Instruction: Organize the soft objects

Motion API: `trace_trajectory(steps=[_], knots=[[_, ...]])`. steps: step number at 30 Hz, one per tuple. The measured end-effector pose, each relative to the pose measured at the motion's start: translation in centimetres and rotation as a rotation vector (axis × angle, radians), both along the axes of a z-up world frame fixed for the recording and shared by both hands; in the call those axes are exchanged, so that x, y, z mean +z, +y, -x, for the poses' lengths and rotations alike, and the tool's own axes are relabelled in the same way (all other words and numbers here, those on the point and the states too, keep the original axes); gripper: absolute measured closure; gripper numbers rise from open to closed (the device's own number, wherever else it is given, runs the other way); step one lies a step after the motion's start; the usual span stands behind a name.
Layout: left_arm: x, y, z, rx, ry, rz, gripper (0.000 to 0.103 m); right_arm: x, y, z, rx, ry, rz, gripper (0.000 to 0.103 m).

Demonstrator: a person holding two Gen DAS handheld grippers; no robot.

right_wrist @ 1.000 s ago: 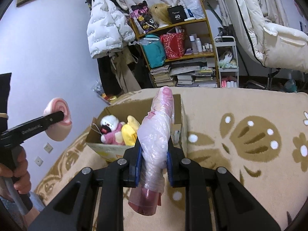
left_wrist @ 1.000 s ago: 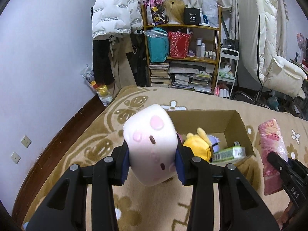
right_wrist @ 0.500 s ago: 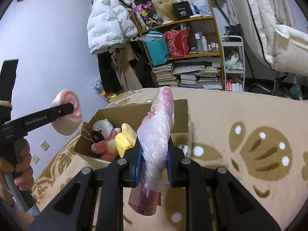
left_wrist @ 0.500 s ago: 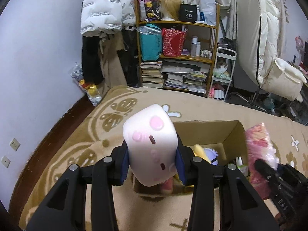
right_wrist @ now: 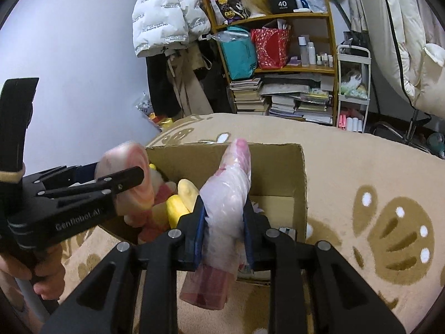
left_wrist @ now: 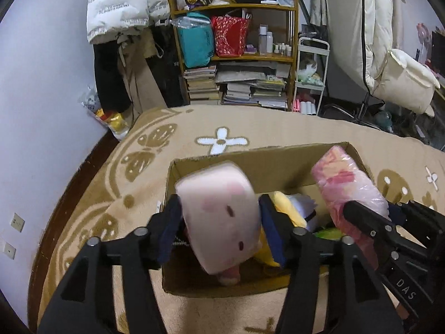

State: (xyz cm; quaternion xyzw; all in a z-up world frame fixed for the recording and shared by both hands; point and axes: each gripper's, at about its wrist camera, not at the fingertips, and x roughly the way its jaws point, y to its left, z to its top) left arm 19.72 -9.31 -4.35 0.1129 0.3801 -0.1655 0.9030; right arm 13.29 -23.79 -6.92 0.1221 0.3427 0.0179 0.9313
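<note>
Currently, left wrist view: left gripper (left_wrist: 219, 220) sits over the cardboard box (left_wrist: 250, 161) on the patterned blanket (left_wrist: 139, 194), jaws opening, with the white cube plush (left_wrist: 219, 211) between them; there's a visible gap at the right pad, so the plush looks to be leaving the grip and is blurred, probably dropping. Below it in the box, a yellow plush (left_wrist: 286, 206) and other toys. Right gripper (left_wrist: 389, 231) enters from the right edge with the pink wrapped bundle (left_wrist: 347, 186) poised over the box's right half. Right wrist view: right gripper (right_wrist: 224, 231) jaws are just starting to open, but the pads are pressed on the bundle (right_wrist: 228, 194), plastic wrap squeezed between them; its top end points into the box (right_wrist: 278, 167), bottom end hangs outside the near wall. Left gripper (right_wrist: 119, 183) crosses from the left, held by a hand (right_wrist: 41, 275), plush (right_wrist: 130, 178) at its tip above a pink-and-white toy (right_wrist: 158, 194). To do it well, I'd let the cube clear the jaws fully before pulling the left gripper back, then carry the bundle further forward so its lower end is past the near wall before opening wide, aiming for the bare floor on the right side of the box.
</note>
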Motion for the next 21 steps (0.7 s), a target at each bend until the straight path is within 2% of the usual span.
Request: trace_trajectory(steps=[2,4,6,8,12,16,18,21], knots=[[0.2,-0.1,0.2,0.001,-0.026,-0.01,0.03,-0.1,-0.2,-0.2,0.002,0.011,-0.003,0.075],[0.5,0.0,0.3,0.011,-0.045,-0.013,0.024,0.0,-0.3,-0.2,0.007,0.017,-0.001,0.068],[1.0,0.3,0.7,0.025,-0.065,-0.02,0.024,0.4,-0.5,0.2,-0.002,0.004,0.005,0.044],[1.5,0.6,1.0,0.035,-0.077,-0.035,0.023,0.9,-0.6,0.7,-0.013,-0.019,0.011,0.031],[2.5,1.3,2.0,0.056,-0.095,-0.045,0.013,1.7,-0.6,1.4,-0.021,-0.026,0.002,0.015],[3.8,2.4,3.3,0.07,-0.116,-0.066,0.007,2.4,-0.4,2.6,-0.019,-0.045,-0.018,0.008],[4.4,2.7,4.2,0.075,-0.138,-0.087,0.003,2.9,-0.2,3.4,-0.03,-0.065,-0.016,0.0],[5.3,3.4,5.7,0.082,-0.171,-0.11,0.002,3.8,0.0,4.7,-0.034,-0.094,-0.019,0.0]])
